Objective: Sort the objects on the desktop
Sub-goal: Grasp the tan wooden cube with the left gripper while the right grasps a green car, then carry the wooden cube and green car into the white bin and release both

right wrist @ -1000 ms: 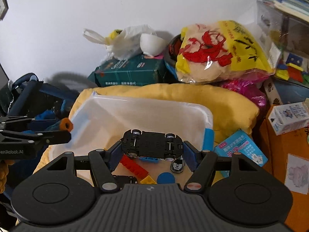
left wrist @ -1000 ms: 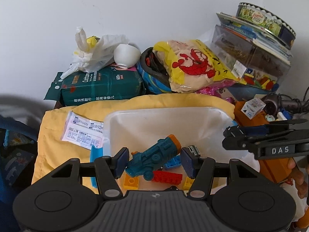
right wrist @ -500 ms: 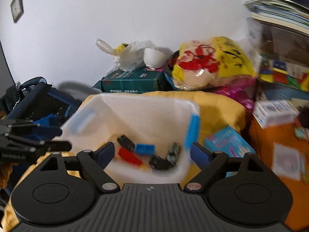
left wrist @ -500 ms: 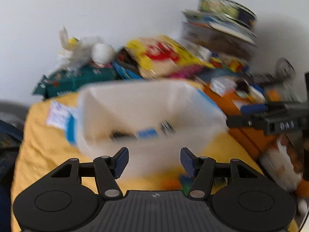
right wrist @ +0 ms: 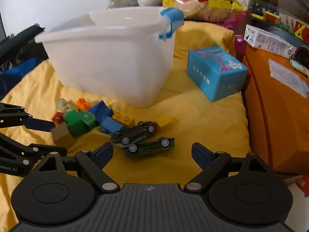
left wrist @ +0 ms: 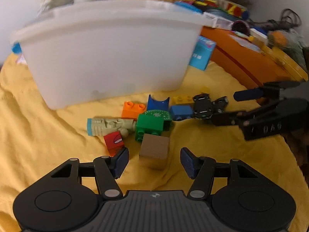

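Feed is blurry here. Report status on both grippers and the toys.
Left gripper open over tan block. Right gripper open, green toy car just ahead. Both empty. Loose bricks crowd both targets; white bin behind.

A rumpled yellow cloth carries everything. On it stand a white plastic tub and a blue carton, well apart. Before the tub lie scattered toy bricks, a wooden cube and two overturned toy cars.

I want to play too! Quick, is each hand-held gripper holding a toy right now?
Left hand-held gripper: open, holding nothing; the brown block sits between its pads, untouched.
Right hand-held gripper: open, holding nothing; the green toy car lies just ahead.
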A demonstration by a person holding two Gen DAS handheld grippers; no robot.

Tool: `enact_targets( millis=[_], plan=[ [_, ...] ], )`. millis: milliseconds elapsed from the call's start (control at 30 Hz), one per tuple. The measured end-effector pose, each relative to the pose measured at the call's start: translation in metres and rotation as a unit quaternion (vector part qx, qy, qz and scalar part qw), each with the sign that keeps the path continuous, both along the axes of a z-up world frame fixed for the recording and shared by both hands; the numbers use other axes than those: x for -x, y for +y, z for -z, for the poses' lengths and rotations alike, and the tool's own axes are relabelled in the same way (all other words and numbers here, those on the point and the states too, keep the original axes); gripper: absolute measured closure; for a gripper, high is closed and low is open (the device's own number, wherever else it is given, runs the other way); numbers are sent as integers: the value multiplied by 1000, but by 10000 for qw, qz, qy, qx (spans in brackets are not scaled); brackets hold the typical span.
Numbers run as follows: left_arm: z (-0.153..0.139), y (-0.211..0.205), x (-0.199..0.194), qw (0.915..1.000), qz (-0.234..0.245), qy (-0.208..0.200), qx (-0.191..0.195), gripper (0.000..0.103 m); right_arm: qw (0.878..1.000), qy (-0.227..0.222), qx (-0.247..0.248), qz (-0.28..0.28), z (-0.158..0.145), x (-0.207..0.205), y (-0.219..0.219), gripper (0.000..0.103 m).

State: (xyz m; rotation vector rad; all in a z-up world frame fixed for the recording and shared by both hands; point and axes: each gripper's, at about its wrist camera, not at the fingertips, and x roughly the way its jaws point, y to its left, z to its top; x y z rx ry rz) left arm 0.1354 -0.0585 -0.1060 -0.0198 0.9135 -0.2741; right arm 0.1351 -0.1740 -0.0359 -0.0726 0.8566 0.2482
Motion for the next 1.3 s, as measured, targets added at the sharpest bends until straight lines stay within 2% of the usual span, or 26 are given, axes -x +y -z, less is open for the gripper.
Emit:
enact_targets(
  millis=[33,67,100,133,167,300,433,600,767,900,1033,1133,1300],
  plan=[
    [2,0,0,10000,0,33,0,46,10000,17,52,-65,4,0,0,15],
    [3,-2,-1,10000,29,-4,-24,51,9997,51,148,-160,8,-4,2,16],
    [3,-2,-1,9999,70,-42,-76,63,9995,72,213,-243,12,-3,3,20],
    [3,-2,-1,9999,91,-47,-131,67,9990,88,279,-332,14,-4,5,30],
    [3,0,1,9999,98,-62,-112,70,9986,110,319,-397,16,-6,7,35],
    [-6,9,7,9997,177,-178,-24,70,9990,128,142,-410,13,0,3,35],
    [-24,20,21,9990,179,-384,120,71,9997,-83,-140,-163,-2,17,-6,35],
    [-52,43,33,9980,-1,-547,309,71,9972,-486,-563,-13,-34,41,-11,35],
    [-86,68,27,9961,-286,-698,449,71,9917,-946,-872,-10,-77,37,-2,35],
    [-113,88,6,9942,-412,-864,488,71,9880,-1212,-952,-88,-112,14,13,35],
    [-137,98,-24,9923,-473,-1120,237,71,9868,-1217,-1072,22,-132,-22,20,34],
    [-153,109,-50,9920,-582,-1069,344,71,9882,-1058,-1100,136,-140,-52,25,34],
    [-168,110,-86,9917,-621,-1092,281,71,9930,-628,-972,221,-142,-94,29,34]
  ],
)
